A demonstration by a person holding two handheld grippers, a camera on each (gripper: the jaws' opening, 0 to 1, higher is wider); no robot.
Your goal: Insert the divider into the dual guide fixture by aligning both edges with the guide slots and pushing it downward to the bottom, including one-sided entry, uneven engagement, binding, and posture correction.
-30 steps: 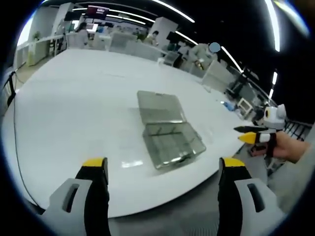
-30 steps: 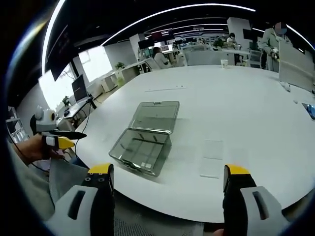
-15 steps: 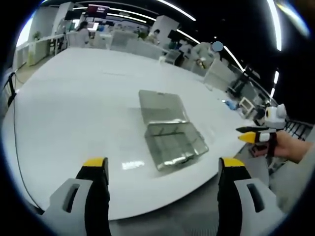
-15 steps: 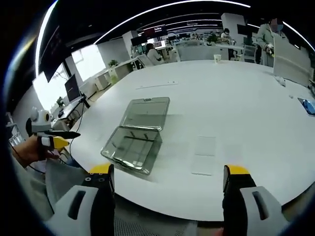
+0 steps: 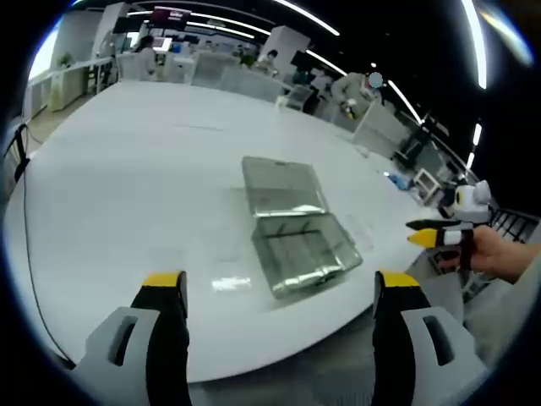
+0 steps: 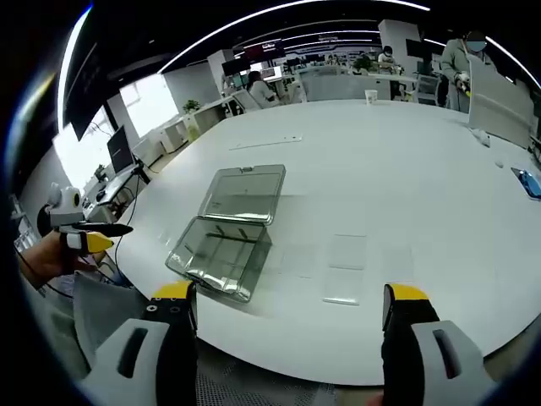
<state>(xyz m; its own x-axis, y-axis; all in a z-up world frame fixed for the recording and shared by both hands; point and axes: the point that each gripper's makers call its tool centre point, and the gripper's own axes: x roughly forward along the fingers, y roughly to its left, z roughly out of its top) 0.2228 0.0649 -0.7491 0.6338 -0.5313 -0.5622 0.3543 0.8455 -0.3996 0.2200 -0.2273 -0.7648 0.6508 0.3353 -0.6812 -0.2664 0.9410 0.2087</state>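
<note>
Tongs (image 5: pixel 279 292) (image 6: pixel 292 304) are both gaping wide as I'm hovering near the open fixture (image 6: pixel 226 228) (divider (image 6: pixel 347 269) lying beside it) on the worktop (image 6: pixel 406 169)

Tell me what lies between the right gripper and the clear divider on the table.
Bare white table; right gripper view shows nothing between right gripper and divider.

fixture (image 6: pixel 221 251): clear box, lid open flat | divider (image 6: pixel 345 268): clear sheet, flat beside it
</note>
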